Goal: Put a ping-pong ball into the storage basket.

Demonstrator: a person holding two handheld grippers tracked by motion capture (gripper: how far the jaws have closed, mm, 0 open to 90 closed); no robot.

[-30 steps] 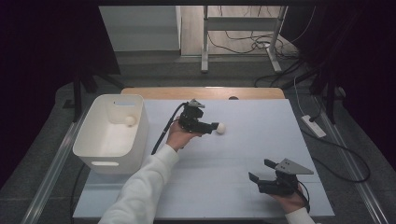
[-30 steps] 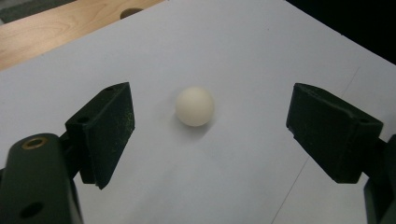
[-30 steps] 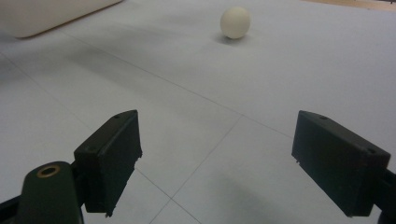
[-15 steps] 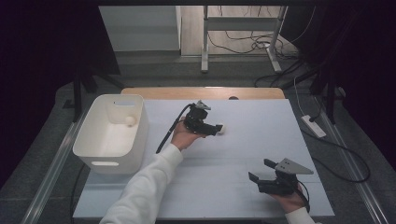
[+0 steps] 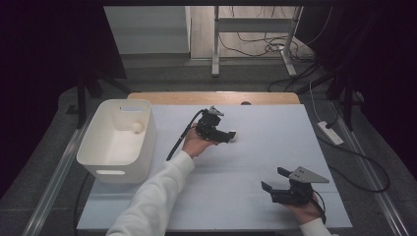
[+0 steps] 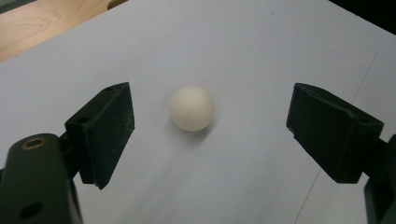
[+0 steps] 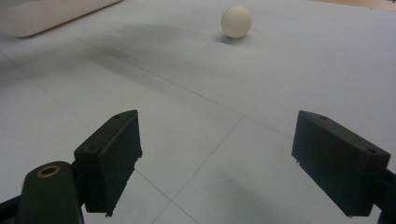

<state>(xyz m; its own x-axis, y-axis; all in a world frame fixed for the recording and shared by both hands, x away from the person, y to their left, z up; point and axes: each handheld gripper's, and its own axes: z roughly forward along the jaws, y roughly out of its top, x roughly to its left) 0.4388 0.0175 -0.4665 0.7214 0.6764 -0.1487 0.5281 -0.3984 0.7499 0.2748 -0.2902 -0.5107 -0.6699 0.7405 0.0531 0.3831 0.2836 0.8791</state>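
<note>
One white ball [image 6: 192, 108] sits loose on the table sheet [image 5: 255, 162] between your left gripper's [image 5: 230, 136] open jaws; close off-centre and it rolls away. Right gripper [image 5: 273, 180] idles open, empty.

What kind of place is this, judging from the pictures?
Probably a lab or workshop set up for recording handling tasks: a table covered in white sheet, loose cables on the floor behind it, and a metal stand.

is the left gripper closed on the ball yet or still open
Open. In the left gripper view the two fingers stand wide apart, and the white ball lies on the table sheet between them, touching neither.
</note>
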